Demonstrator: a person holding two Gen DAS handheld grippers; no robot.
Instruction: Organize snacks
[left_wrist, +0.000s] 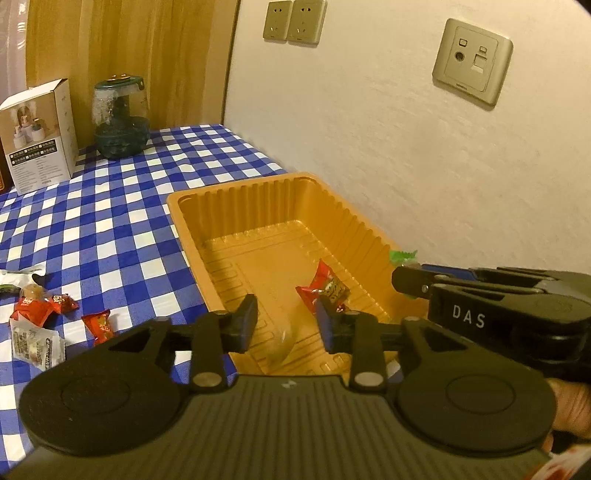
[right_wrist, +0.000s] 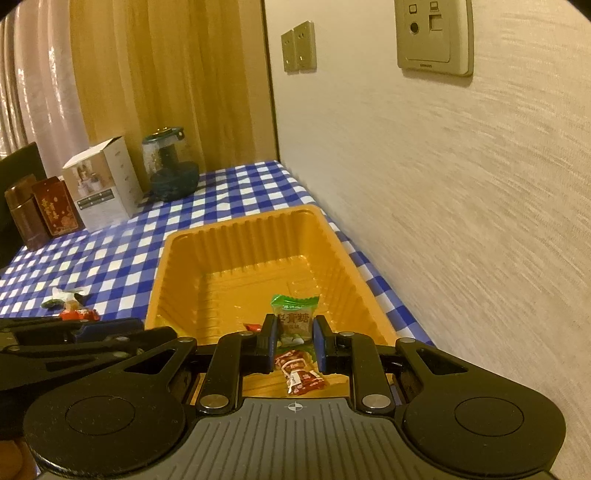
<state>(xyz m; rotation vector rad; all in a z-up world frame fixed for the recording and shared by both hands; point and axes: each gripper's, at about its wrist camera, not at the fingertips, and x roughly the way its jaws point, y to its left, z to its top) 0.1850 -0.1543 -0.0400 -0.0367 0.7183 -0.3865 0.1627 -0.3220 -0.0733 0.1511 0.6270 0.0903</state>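
Currently one red snack (left_wrist: 323, 286) lies in the orange tray (left_wrist: 236, 192) below the parted, empty left tool (left_wrist: 286, 321), the right tool (right_wrist: 294, 338) grips a green candy (right_wrist: 294, 314) above it, and several wrappers (left_wrist: 48, 317) wait at 9 o'clock on the counter (left_wrist: 110, 221).

Obscured and cut-off items noted

The green candy (left_wrist: 403, 256) shows only a wrapper tip behind the right gripper (left_wrist: 406, 284); print on the white box (right_wrist: 103, 184) is illegible; the brown tin (left_wrist: 3, 181) is cropped at the left edge.
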